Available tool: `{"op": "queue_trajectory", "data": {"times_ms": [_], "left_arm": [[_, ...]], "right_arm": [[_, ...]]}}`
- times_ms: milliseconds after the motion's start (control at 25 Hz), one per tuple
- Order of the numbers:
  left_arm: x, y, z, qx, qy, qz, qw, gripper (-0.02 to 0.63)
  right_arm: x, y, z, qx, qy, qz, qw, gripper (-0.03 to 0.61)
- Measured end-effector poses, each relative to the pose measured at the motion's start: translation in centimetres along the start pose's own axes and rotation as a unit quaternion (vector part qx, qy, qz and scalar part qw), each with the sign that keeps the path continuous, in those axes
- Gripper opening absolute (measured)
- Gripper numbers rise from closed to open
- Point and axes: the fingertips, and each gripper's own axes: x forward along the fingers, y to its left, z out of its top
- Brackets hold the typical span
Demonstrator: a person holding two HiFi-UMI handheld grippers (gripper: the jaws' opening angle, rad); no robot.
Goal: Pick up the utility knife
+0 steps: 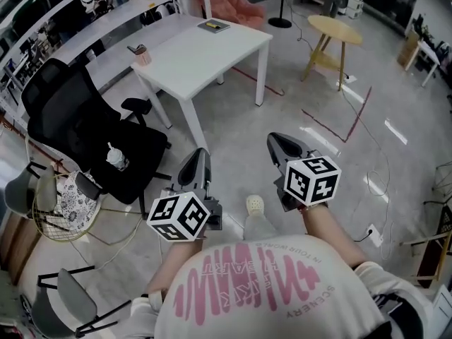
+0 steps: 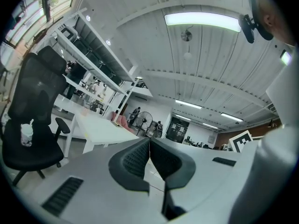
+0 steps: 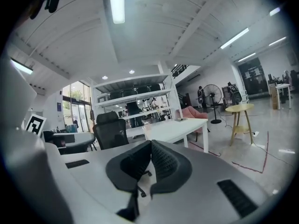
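Fingers [image 2: 134, 160] ribbed, black, pressed together on left gripper [image 2: 149, 142] and right gripper [image 3: 150, 144], white rectangular table [image 1: 205, 56]

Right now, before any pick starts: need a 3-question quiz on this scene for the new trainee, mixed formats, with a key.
1. True or false: the left gripper and the right gripper both have their jaws together with nothing between them.
2. Multiple choice: what stands on the seat of the black office chair? A. a white cup B. a laptop C. a toolbox
3. Fill in: in the head view, the yellow round table stands to the ___ of the white table.

Key: 1 true; 2 A; 3 right.
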Motion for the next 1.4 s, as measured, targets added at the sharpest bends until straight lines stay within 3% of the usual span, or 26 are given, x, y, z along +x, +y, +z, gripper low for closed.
{"op": "queue_trajectory", "data": {"times_ms": [320,600,880,1080,1400], "left_arm": [[7.4,3.4,2.7,0.007,-0.011,0.020,0.9997,0.025],[16.0,4.0,5.5,0.017,-0.036,0.025,0.9989,0.025],[24.1,4.0,8.5,-0.004,-0.088,-0.001,0.9961,0.023],[30.7,3.8,8.6,0.021,-0.080,0.001,0.9966,0.023],[36.0,3.4,7.5,0.021,-0.076,-0.002,0.9969,0.023]], "right_arm": [[8.1,-3.4,2.4,0.010,0.006,0.027,1.000,0.017],[14.8,-8.9,7.2,0.004,-0.006,0.050,0.999,0.017],[19.7,-15.1,13.2,-0.016,-0.053,0.053,0.997,0.017],[22.3,-18.8,16.3,-0.065,-0.077,0.053,0.994,0.016],[24.9,-24.0,16.6,-0.046,-0.069,0.051,0.995,0.017]]}}
